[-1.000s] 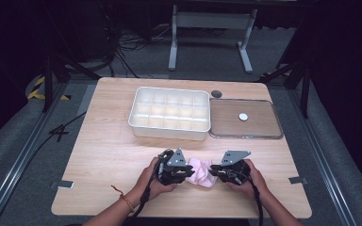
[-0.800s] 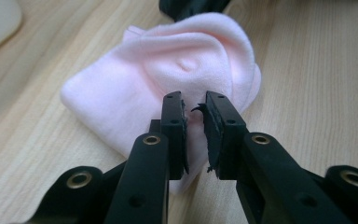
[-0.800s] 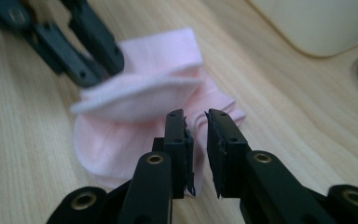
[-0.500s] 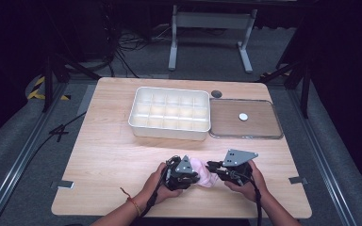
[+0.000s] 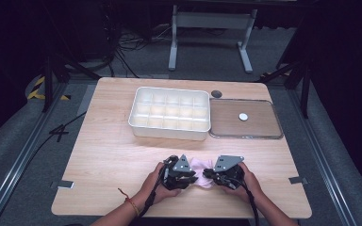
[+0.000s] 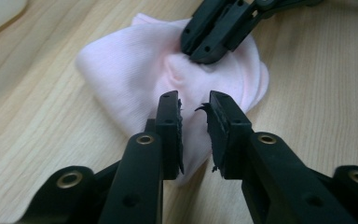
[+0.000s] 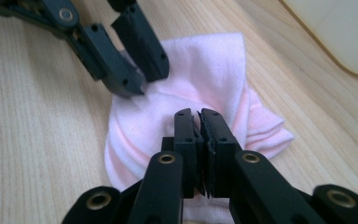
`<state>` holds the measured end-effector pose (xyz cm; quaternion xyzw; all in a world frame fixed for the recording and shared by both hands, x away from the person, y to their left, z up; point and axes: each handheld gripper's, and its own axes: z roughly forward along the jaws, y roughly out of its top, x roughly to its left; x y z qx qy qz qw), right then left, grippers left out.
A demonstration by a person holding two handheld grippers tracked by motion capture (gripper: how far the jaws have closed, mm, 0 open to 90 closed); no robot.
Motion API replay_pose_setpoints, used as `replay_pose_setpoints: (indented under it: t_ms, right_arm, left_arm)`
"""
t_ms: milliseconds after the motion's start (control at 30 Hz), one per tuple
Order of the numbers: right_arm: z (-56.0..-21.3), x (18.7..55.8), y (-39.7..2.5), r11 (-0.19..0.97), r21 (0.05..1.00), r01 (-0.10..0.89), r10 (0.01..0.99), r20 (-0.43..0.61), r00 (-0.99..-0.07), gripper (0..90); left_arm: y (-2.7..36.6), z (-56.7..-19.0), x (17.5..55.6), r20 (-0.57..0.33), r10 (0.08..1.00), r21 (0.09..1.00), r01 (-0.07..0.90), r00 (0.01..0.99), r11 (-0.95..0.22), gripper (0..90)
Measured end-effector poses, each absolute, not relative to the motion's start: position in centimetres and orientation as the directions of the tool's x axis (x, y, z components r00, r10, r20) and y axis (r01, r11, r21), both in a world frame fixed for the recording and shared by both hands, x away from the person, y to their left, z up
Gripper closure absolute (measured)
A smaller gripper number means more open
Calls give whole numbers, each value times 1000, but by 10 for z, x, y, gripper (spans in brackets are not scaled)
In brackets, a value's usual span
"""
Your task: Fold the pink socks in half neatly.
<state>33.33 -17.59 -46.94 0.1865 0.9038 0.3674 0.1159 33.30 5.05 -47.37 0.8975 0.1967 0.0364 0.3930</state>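
Pink cloth (image 6: 135,60), soft, folded, knit-textured

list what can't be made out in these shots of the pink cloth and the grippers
- Pink cloth, high view: the grippers and hands cover its sides, so its full outline is hidden.
- Cloth's near edge, right gripper view: tucked under the right gripper, whose jaws are shut on a fold.
- Left gripper, its own view: jaws apart over the cloth; touching or just above, unclear.
- White dot on the lid, high view: too small to identify.
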Motion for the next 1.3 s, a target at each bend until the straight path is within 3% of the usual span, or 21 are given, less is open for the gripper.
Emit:
replay_pose_setpoints:
  t_ms: [267, 400, 900, 1133, 1300]
  right_arm:
    - [-470, 332, -175, 666, 705, 246, 428, -90, -899, 869]
    - [-471, 331, -175, 665, 705, 247, 429, -91, -899, 870]
    - [-471, 330, -174, 668, 706, 236, 428, -106, -897, 870]
    - [-462, 329, -175, 644, 730, 229, 435, -103, -894, 850]
    - [-459, 326, -167, 631, 747, 210, 428, -109, -897, 885]
  left_arm:
    - [76, -465, 337, -146, 502, 757, 423, 852, -498, 527]
    - [78, -470, 340, -160, 522, 738, 453, 838, -501, 445]
    - [66, -481, 342, -158, 506, 718, 451, 848, -530, 514]
    - [64, -481, 343, -186, 465, 715, 444, 866, -541, 702]
    - [64, -481, 344, -187, 455, 712, 439, 871, -548, 737]
